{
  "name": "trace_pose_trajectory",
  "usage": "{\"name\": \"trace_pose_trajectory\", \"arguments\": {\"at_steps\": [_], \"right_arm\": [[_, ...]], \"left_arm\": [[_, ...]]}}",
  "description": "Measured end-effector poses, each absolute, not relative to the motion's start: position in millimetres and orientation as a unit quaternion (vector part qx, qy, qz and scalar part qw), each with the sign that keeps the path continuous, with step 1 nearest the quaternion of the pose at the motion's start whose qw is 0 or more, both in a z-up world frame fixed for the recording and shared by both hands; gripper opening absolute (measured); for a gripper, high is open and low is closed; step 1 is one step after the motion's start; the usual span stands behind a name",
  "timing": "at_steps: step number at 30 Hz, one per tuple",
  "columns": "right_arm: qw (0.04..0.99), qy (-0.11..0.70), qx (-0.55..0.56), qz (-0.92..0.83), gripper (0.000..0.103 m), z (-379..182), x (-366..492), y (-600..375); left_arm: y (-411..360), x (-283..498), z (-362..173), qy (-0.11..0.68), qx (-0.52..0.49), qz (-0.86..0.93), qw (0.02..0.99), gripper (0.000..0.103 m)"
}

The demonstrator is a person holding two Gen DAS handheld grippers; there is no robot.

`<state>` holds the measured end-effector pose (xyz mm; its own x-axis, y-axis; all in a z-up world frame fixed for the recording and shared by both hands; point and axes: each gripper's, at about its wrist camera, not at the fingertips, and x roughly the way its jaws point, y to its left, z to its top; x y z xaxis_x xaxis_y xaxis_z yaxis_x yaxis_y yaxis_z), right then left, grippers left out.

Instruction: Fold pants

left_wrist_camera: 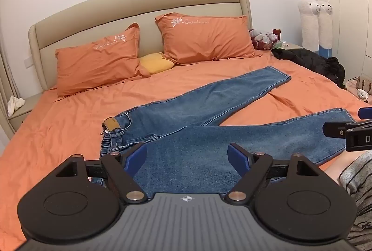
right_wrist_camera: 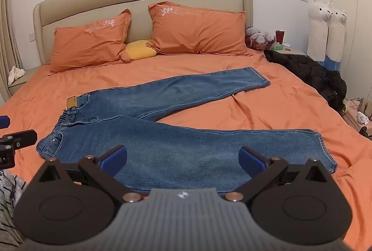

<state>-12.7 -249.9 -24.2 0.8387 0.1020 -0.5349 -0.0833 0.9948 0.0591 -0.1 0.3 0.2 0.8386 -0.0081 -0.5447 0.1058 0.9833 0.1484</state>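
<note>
Across the orange bedsheet (right_wrist_camera: 290,97) jeans (right_wrist_camera: 186,146) lie legs splayed; both tongs (left_wrist_camera: 187,156) (right_wrist_camera: 183,159) wide, empty.

— What lies on the orange bed (right_wrist_camera: 290,102)?
— Blue jeans (right_wrist_camera: 176,146), unfolded and flat, legs splayed in a V, waistband with tan patch towards the bed's left side.

Counted: one pair of jeans (right_wrist_camera: 176,132) on one bed (right_wrist_camera: 267,97); two orange pillows (right_wrist_camera: 89,46) (right_wrist_camera: 197,30); one yellow cushion (right_wrist_camera: 139,51); two alpaca plush toys (right_wrist_camera: 318,30) (right_wrist_camera: 337,34); one black jacket (right_wrist_camera: 311,74); two grippers (right_wrist_camera: 183,158) (left_wrist_camera: 187,158).
</note>
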Motion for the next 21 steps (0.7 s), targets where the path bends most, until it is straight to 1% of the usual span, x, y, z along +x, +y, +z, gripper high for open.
{"name": "trace_pose_trajectory", "arguments": {"at_steps": [21], "right_arm": [[0.961, 0.273, 0.018, 0.038, 0.098, -22.2, -16.7, -249.0]], "left_arm": [[7.3, -3.4, 4.4, 0.276, 0.080, -0.021, 0.958, 0.093]]}}
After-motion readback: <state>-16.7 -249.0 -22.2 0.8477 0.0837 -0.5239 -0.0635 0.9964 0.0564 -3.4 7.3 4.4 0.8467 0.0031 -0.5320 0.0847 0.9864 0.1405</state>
